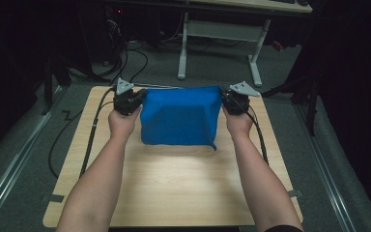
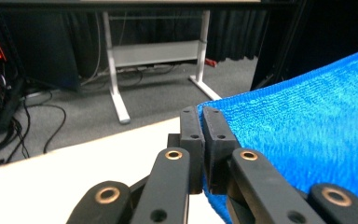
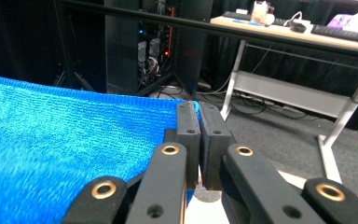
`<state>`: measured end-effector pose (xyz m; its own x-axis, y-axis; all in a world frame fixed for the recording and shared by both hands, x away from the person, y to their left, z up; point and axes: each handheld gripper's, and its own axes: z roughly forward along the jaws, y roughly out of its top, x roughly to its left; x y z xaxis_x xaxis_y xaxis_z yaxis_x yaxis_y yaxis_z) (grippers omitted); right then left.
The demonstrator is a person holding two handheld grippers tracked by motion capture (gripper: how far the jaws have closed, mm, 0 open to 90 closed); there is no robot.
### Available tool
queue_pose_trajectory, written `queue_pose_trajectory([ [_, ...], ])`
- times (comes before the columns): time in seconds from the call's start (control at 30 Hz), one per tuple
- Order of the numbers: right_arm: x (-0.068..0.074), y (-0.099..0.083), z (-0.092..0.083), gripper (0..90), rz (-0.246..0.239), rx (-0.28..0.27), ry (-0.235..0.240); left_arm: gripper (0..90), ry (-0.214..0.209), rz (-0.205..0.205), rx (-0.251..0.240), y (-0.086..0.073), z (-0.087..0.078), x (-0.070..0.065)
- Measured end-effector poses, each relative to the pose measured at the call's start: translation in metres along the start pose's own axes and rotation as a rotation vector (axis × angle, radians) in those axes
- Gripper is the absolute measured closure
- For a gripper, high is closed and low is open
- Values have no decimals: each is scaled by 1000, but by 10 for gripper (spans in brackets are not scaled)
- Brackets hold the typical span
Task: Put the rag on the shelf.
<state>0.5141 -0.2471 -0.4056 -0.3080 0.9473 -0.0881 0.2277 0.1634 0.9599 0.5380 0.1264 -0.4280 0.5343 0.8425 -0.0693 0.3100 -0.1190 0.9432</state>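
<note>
A blue towel [image 1: 181, 116] hangs stretched between my two grippers above the far part of the wooden table [image 1: 174, 183]. My left gripper [image 1: 134, 99] is shut on the towel's upper left corner; its jaws pinch the blue cloth [image 2: 307, 126] in the left gripper view, where the gripper [image 2: 203, 114] is closed tight. My right gripper [image 1: 228, 99] is shut on the upper right corner; in the right gripper view the gripper [image 3: 198, 109] clamps the towel's edge [image 3: 74, 140]. The towel's lower edge reaches down to the tabletop.
A white-legged desk [image 1: 222, 34] stands on the grey carpet beyond the table. Cables [image 1: 92, 130] trail off the table's left side and along the floor. Dark equipment racks [image 3: 163, 46] stand farther back.
</note>
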Motion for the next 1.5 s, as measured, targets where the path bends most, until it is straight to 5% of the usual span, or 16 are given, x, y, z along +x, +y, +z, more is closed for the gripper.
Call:
queue_pose_trajectory([
  [0.33,13,-34,-7,891,10,64,10,880,-46,-53,49,-41,-7,-12],
  [0.73,27,-75,-2,890,26,148,48,880,-75,-87,78,-69,-2,-16],
  [1.5,34,-99,12,884,65,199,81,875,-100,-106,125,-92,3,-19],
])
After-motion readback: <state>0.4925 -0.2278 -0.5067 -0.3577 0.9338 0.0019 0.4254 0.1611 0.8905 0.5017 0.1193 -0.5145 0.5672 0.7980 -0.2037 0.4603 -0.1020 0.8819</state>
